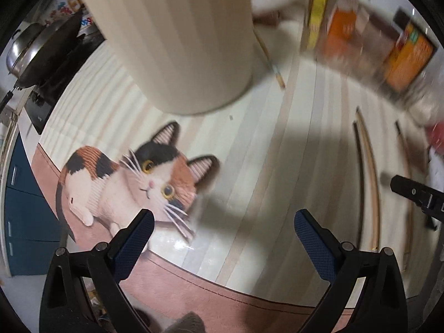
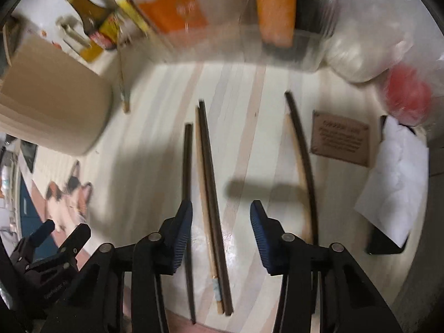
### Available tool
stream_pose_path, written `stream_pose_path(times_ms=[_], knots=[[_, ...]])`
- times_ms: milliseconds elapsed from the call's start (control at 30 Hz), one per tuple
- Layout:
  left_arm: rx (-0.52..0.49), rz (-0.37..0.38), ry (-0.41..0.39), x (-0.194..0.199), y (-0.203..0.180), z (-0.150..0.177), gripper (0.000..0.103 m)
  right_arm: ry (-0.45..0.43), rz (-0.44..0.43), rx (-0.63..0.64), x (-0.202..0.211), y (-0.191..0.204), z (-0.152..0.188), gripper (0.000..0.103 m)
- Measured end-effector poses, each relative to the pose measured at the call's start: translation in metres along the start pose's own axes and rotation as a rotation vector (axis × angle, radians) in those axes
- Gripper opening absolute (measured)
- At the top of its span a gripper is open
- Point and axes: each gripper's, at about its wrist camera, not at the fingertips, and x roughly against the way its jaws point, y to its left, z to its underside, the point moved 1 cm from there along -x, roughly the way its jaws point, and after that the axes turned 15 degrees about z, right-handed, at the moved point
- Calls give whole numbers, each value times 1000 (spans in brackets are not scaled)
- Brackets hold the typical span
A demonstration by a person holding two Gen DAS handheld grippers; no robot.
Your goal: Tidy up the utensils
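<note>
Several chopsticks lie on a striped mat. In the right wrist view a dark chopstick [image 2: 188, 194], a pale one [image 2: 204, 194] and a dark one [image 2: 212, 194] lie side by side; a dark and pale pair [image 2: 302, 166] lies to the right. My right gripper [image 2: 221, 230] is open and empty, just above the pale and dark pair. A cream ribbed holder [image 2: 52, 105] stands at the left, with one chopstick [image 2: 122, 83] beside it. My left gripper [image 1: 223, 238] is open and empty near the holder [image 1: 177, 38]. Chopsticks [image 1: 369, 172] lie to its right.
Sauce bottle [image 2: 91, 25], orange boxes [image 2: 174, 8] and plastic bags [image 2: 360, 52] line the back of the mat. A brown label [image 2: 340, 141] and white paper [image 2: 394, 177] lie at right. A cat picture [image 1: 125, 183] is on the mat; a wok [image 1: 47, 52] sits far left.
</note>
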Motion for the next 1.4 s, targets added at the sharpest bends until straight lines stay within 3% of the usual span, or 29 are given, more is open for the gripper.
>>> stream_pose_path(times_ms=[100, 267, 333, 633, 700, 833, 900, 933, 967, 1033, 1067, 1233, 1400], knots=[[-7, -16, 30, -10, -3, 1, 103, 46, 18, 37, -20, 10, 0, 17], [-24, -31, 48, -17, -13, 3, 103, 5, 70, 98, -18, 27, -1, 5], [-34, -18, 53, -18, -21, 4, 103, 6, 63, 93, -17, 25, 0, 5], [-123, 110, 79, -33, -87, -4, 100, 98, -40, -162, -19, -67, 26, 5], [-126, 148, 91, -39, -98, -8, 87, 100, -33, -189, -17, -80, 31, 5], [-180, 149, 90, -46, -118, -10, 60, 100, -25, -217, -20, -93, 35, 5], [-213, 170, 69, -42, -131, -12, 37, 97, -18, -212, -21, -92, 32, 5], [-229, 172, 65, -42, -135, -13, 17, 97, -13, -210, -22, -90, 31, 5], [-241, 173, 67, -41, -138, -13, 12, 96, -8, -206, -21, -89, 32, 5], [-238, 174, 53, -36, -139, -13, 9, 97, -7, -207, -22, -86, 30, 5], [-230, 184, 43, -32, -137, -13, 0, 97, -10, -208, -22, -85, 30, 5], [-155, 211, 5, -3, -98, -18, 0, 94, -50, -212, -19, -80, 29, 5], [-40, 245, 16, 8, -44, -15, 0, 99, -84, -201, -20, -74, 28, 5]])
